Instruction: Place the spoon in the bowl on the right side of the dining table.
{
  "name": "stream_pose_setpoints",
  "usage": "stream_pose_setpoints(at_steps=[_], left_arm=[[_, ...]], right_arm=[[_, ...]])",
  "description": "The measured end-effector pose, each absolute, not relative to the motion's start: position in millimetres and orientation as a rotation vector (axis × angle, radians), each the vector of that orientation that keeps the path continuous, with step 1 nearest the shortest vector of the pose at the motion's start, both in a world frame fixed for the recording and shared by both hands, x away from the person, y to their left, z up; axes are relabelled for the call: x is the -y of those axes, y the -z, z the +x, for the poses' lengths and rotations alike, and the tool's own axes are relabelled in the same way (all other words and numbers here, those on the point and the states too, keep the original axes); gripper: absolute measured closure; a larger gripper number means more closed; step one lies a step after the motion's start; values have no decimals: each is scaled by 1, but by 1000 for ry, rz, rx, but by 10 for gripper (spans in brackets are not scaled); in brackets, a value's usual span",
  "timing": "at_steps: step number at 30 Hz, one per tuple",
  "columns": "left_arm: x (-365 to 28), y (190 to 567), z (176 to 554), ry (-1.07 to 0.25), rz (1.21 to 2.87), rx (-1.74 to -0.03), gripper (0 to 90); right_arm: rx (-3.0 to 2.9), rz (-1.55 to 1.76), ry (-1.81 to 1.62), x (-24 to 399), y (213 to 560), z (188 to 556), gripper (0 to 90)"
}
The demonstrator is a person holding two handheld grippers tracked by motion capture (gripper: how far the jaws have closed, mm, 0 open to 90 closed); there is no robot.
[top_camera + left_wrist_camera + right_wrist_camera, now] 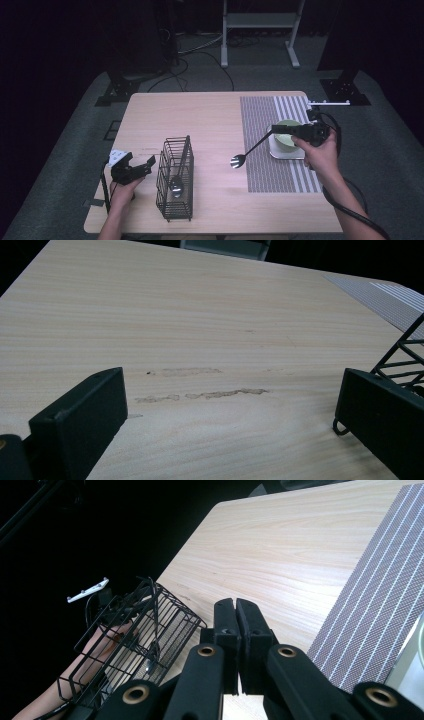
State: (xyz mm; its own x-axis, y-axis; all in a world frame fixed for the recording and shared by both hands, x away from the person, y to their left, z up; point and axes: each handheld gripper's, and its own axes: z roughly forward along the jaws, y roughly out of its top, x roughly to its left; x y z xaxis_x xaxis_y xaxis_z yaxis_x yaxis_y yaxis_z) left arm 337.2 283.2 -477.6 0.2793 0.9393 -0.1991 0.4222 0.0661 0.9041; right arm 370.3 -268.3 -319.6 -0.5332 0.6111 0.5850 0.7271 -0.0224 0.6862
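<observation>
Right gripper carrying spoon toward wire basket

Right gripper point(280, 131) clenched on the spoon point(250, 150) handle; long axis slants down-left, bowl end aimed at the wire basket point(175, 177), well apart from it over bare table point(210, 120); left gripper point(142, 169), jaws released, sits just beside the basket, nearer than the right.

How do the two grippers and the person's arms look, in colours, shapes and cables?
Both grippers are black. The left gripper has two blocky rectangular jaws and a pale plate with dark dots on top. The right gripper has linked bars with brass-coloured rivets, and a thick black cable trails from it. The forearms are bare, no sleeves.
</observation>
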Motion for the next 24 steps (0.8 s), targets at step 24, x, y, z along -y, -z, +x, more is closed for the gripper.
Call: stream_pose_setpoints(at_steps=[24], left_arm=[[-283,478,337,-640,1529,-1311,0]], right_arm=[[2077,-1543,1630,287,322,374,880]])
